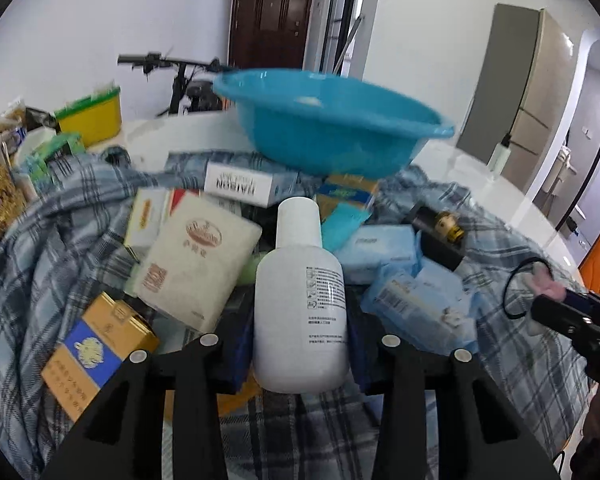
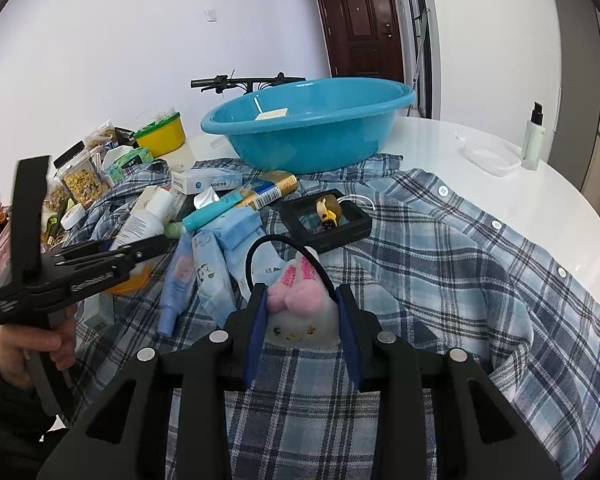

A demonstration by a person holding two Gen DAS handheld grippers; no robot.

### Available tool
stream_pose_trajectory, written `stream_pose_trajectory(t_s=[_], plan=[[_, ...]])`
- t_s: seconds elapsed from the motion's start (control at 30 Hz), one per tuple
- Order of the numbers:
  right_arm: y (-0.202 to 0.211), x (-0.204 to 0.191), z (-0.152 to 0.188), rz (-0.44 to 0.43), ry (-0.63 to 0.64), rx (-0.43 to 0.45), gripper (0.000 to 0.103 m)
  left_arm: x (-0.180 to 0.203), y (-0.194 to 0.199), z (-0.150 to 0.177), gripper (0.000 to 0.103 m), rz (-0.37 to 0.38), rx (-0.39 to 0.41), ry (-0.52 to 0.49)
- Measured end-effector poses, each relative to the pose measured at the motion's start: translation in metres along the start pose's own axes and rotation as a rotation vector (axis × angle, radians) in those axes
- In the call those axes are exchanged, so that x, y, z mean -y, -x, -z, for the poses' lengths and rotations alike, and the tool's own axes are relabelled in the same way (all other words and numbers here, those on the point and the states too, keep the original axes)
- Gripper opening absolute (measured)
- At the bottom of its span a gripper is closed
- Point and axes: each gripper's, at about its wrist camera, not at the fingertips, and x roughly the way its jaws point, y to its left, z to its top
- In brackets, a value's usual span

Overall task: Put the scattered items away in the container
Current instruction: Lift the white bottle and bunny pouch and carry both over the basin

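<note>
Left gripper (image 1: pixel 300 320): jaws clamped on the body of a white plastic bottle (image 1: pixel 300 304), cap pointing toward 12 o'clock, printed label facing the camera. In the right wrist view the same gripper (image 2: pixel 156 242) sits at 9 o'clock, gripped by a hand (image 2: pixel 40 344).

Right gripper (image 2: pixel 302 320): jaws clamped on a plush bunny hair tie (image 2: pixel 300 300), white face below, pink ears above, black elastic loop arching up toward 12 o'clock.

Container: blue plastic basin (image 2: pixel 308 136), at 12 o'clock from both grippers, standing on the far edge of a plaid shirt (image 2: pixel 460 260) spread over the white table (image 2: pixel 540 184). One small pale item lies inside the basin; what it is I cannot tell.

Scattered items on the shirt, between grippers and basin: white RAISON box (image 2: pixel 206 182), gold-and-blue box (image 2: pixel 272 190), teal tube (image 2: pixel 212 214), light-blue tissue packs (image 2: pixel 240 228), black tray (image 2: pixel 326 218) holding a small yellow-and-brown figure.

At 10 o'clock of the basin: yellow tub with green lid (image 2: pixel 162 134), plus snack jars. At 2 o'clock, well apart: a pump bottle (image 2: pixel 534 136) beside a clear shallow tray (image 2: pixel 488 158).
</note>
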Motion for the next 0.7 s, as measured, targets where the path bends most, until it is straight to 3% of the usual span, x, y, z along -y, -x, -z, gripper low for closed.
stream_pose_trajectory(t_s=[0.3,0.7], plan=[[0.019,-0.014,-0.021,0.062,0.054,0.126,0.032,0.017,0.044,-0.016,0.042,0.016,0.187,-0.036],[0.057,-0.033,-0.074,0.079,0.095,0.32,0.032,0.04,0.088,-0.065,0.042,0.056,0.311,-0.077]])
